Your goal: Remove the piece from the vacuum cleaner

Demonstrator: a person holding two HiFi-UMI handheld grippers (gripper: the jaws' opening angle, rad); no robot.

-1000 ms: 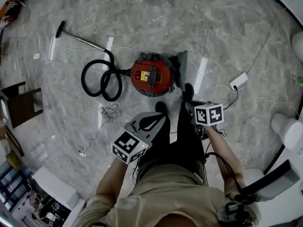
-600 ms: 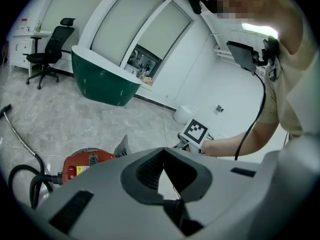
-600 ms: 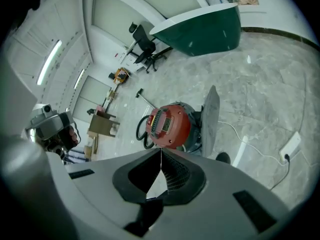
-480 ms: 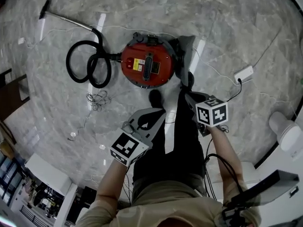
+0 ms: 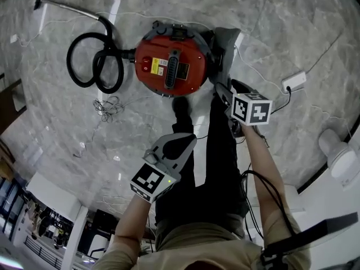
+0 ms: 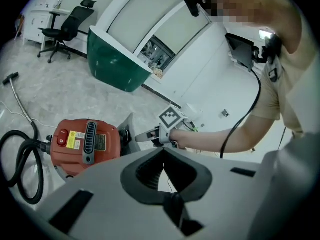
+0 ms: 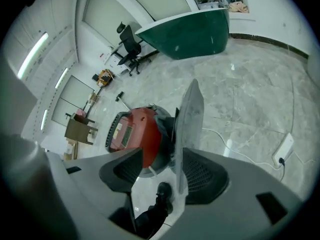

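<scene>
In the head view, the red vacuum cleaner (image 5: pixel 171 66) sits on the marble floor (image 5: pixel 281 27). Its grey piece (image 5: pixel 226 46) stands upright on the right flank, with the right tool (image 5: pixel 223 92) at the piece's near end and the left tool (image 5: pixel 179 142) well short of it. The hose (image 5: pixel 90 61) loops on the left, and open floor lies beyond. In the left gripper view, the tips are together and hold nothing. In the right gripper view, the jaws have just been opening wide, and the piece's edge stands in the gap by the right jaw, unpressed.

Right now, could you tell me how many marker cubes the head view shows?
2: one marker cube at lower centre; the other right of centre, close to the red vacuum cleaner.
</scene>
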